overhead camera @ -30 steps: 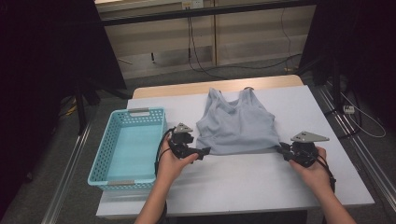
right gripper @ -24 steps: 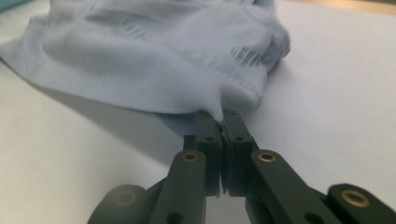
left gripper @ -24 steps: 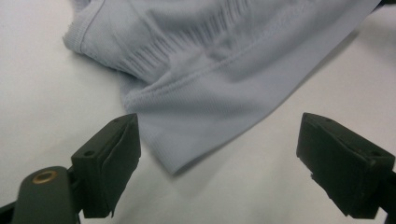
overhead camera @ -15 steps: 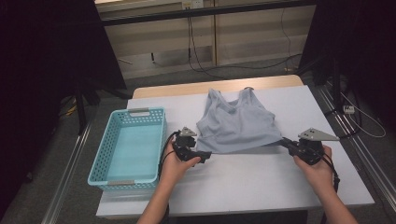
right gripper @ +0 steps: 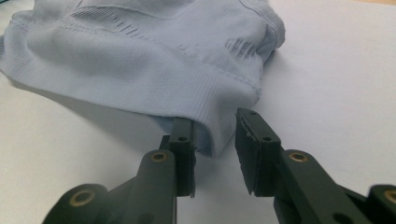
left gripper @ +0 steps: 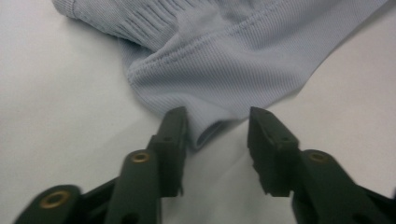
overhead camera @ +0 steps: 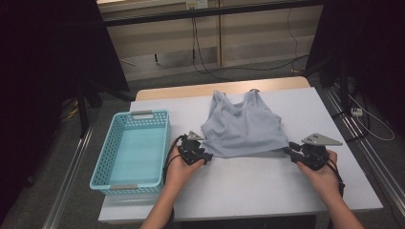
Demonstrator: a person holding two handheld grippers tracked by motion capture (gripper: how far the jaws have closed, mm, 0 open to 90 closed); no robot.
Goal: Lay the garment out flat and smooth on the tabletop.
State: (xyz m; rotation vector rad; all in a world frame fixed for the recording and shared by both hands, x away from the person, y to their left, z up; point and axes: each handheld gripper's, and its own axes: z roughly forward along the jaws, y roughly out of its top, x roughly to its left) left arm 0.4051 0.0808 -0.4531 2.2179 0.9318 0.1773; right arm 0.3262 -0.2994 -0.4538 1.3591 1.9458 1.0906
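Observation:
A pale blue ribbed tank top [overhead camera: 241, 129] lies flat mid-table, straps pointing away from me. My left gripper [overhead camera: 206, 157] sits at its near left hem corner. In the left gripper view the jaws [left gripper: 218, 119] stand apart around that corner of the top [left gripper: 224, 60]; they have just been closing, and the cloth touches one jaw only. My right gripper [overhead camera: 290, 151] is at the near right hem corner. In the right gripper view its jaws [right gripper: 214, 122] have just been opening, with the hem of the top [right gripper: 140, 60] loose between them.
A turquoise plastic basket [overhead camera: 133, 148] stands empty at the table's left edge, close to my left hand. The white table top [overhead camera: 248, 186] is bare in front of the garment. Cables and dark stands lie on the floor beyond the table.
My left hand has slid slightly towards the near edge, along the hem corner. The right hand and the tank top have stayed where they were.

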